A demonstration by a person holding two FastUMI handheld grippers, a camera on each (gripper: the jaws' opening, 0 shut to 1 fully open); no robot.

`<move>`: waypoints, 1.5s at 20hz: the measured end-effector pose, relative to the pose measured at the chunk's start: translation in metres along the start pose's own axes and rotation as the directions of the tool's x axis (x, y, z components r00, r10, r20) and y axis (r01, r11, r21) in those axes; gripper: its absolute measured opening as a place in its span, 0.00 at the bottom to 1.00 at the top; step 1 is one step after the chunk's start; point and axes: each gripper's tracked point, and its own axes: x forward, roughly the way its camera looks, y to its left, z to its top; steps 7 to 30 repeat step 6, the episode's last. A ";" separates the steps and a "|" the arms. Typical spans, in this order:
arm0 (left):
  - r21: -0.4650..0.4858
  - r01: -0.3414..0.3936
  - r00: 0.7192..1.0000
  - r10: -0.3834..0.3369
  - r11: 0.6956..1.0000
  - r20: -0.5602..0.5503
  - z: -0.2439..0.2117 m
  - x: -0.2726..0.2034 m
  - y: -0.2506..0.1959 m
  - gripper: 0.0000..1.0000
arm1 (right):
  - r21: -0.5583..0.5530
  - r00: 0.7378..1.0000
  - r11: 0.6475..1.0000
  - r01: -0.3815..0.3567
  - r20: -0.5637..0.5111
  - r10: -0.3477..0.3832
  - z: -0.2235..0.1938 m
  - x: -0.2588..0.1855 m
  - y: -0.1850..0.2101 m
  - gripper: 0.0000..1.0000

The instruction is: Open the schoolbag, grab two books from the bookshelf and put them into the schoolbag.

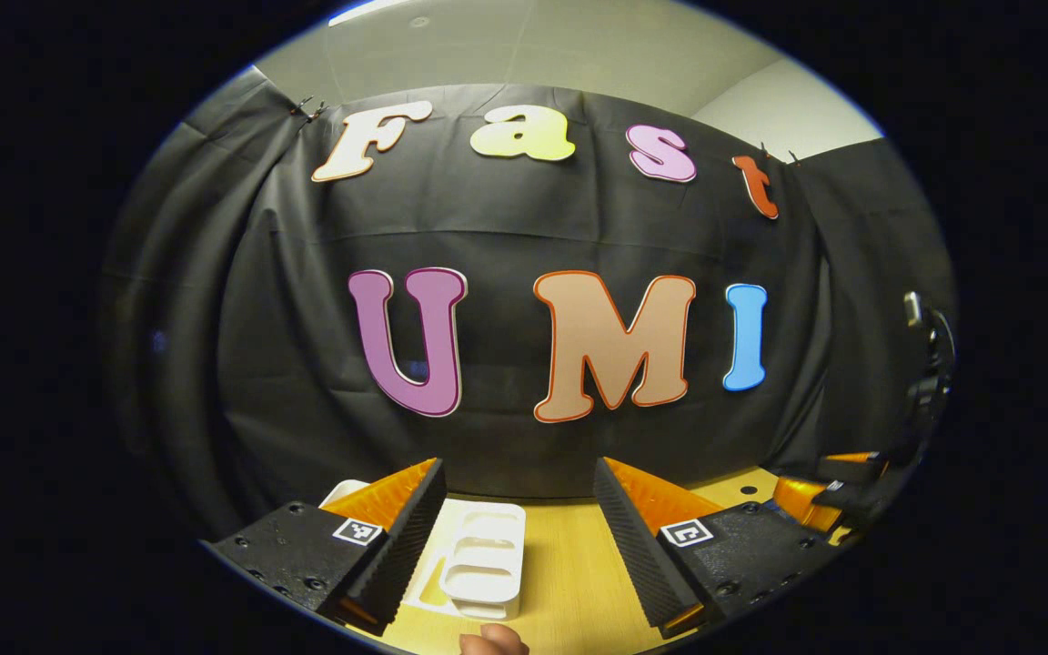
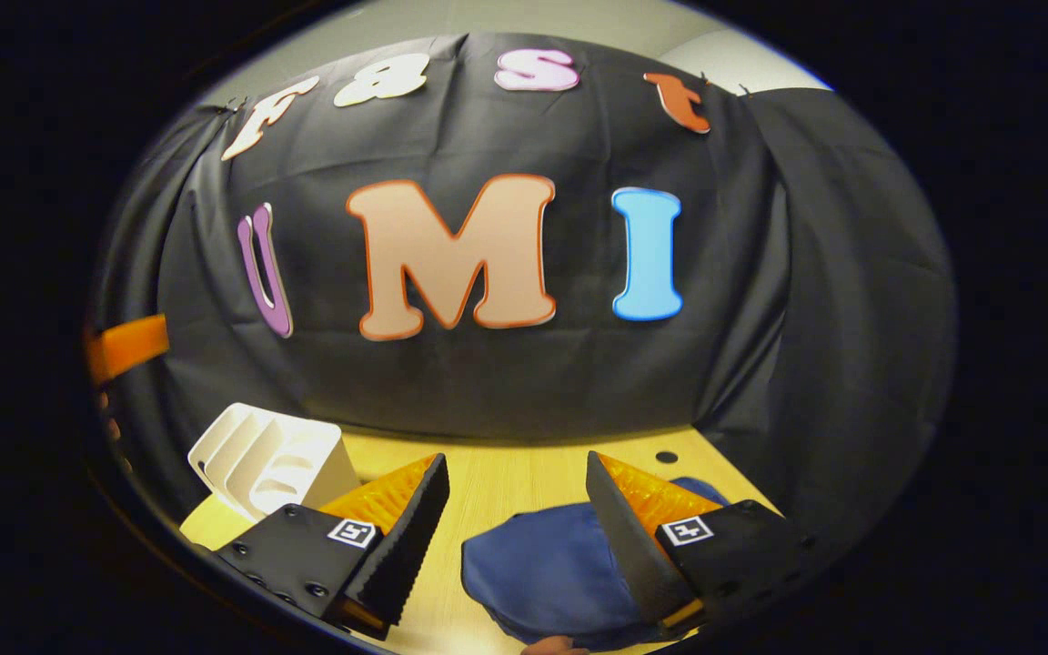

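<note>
Pale wood runs under both of my tools: the surface [image 1: 569,564] stretches back to the black cloth wall. My left tool [image 1: 519,532] hangs above it with its jaws spread wide and nothing between them. Through that gap, in the left gripper view, I see the white bookshelf [image 1: 478,559] lying on the surface, its slots bare. A fingertip [image 1: 492,641] pokes in at the bottom edge there. At the far right of that view my right tool [image 1: 838,491] shows, beside the wall.

My right tool [image 2: 515,528] is also spread open, holding nothing, above the surface. Below it in the right gripper view lies the blue schoolbag [image 2: 551,573], slumped flat on the wood. The white bookshelf [image 2: 269,459] sits to the left of it, apart from the bag, near the wall.
</note>
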 end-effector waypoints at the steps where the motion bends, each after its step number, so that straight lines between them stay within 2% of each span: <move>1: 0.002 0.003 1.000 -0.003 1.000 0.000 -0.001 0.000 -0.002 0.93 | 0.003 1.000 1.000 0.003 0.026 -0.003 0.011 -0.007 -0.002 0.94; 6: -0.007 0.032 0.999 -0.032 0.999 -0.004 -0.004 -0.003 -0.020 0.95 | 0.035 0.993 0.999 0.021 0.115 -0.025 0.044 -0.028 -0.014 0.94; 30: -0.007 0.032 0.999 -0.032 0.999 -0.004 -0.004 -0.003 -0.020 0.95 | 0.035 0.993 0.999 0.021 0.115 -0.025 0.044 -0.028 -0.014 0.94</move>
